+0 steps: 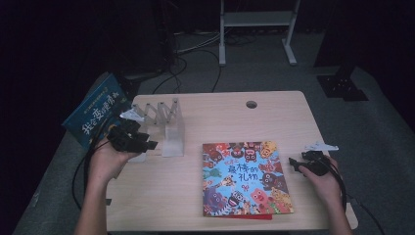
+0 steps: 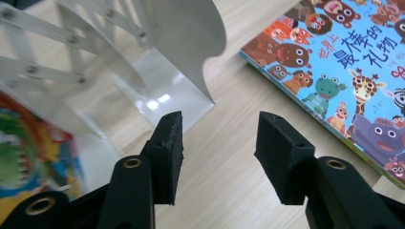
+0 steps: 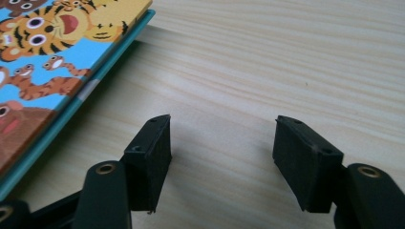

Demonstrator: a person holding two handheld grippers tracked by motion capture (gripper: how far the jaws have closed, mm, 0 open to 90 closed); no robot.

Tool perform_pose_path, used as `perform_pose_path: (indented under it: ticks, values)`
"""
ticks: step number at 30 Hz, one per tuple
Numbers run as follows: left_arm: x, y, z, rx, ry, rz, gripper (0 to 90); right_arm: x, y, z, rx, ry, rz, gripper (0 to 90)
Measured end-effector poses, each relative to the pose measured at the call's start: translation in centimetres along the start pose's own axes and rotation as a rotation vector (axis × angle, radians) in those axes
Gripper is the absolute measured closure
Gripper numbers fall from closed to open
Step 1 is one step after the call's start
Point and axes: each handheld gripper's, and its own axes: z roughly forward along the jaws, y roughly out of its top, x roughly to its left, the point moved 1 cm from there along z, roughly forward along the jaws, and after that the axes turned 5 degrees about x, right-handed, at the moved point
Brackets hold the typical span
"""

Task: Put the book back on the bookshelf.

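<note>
Picture book [image 1: 246,178]: flat, near-centre of surface [image 1: 220,112]. Right tongs [image 3: 222,143] beside its right edge, apart, empty. Left tongs [image 2: 219,152] half open, empty, by clear rack [image 1: 164,125]. Risk: thin cover slips grip; rack gets bumped.

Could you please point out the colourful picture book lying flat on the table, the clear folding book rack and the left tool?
Picture book [image 1: 244,178], high view, middle of its cover.
Book rack [image 1: 172,132], high view, its right-hand clear panel.
Left tool [image 2: 219,157], left gripper view, midway between its fingertips.
</note>
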Motion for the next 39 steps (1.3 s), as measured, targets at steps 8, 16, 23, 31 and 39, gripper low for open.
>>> perform_pose_path:
  ticks: [8, 16, 23, 31, 39]
  values:
    - [-1.6, -1.6, 4.1, -0.013, -0.078, -0.021, 48.2, 1.4, 0.8, -1.7, -0.04, 0.042, -0.013, 39.4]
    - [-3.1, -2.2, 7.5, 0.022, -0.121, 0.031, 43.3, 4.0, 2.6, -2.5, -0.071, 0.112, -0.037, 39.9]
    - [-3.9, -2.6, 9.0, 0.034, -0.158, 0.049, 38.9, 5.4, 3.9, -1.4, -0.041, 0.137, -0.07, 39.1]
    - [-4.4, -3.5, 10.2, 0.045, -0.185, 0.06, 36.2, 6.2, 4.5, -0.1, -0.006, 0.148, -0.064, 38.1]
    - [-4.9, -3.6, 11.2, 0.069, -0.195, 0.064, 34.5, 6.4, 4.8, 0.6, 0.027, 0.165, -0.042, 38.3]
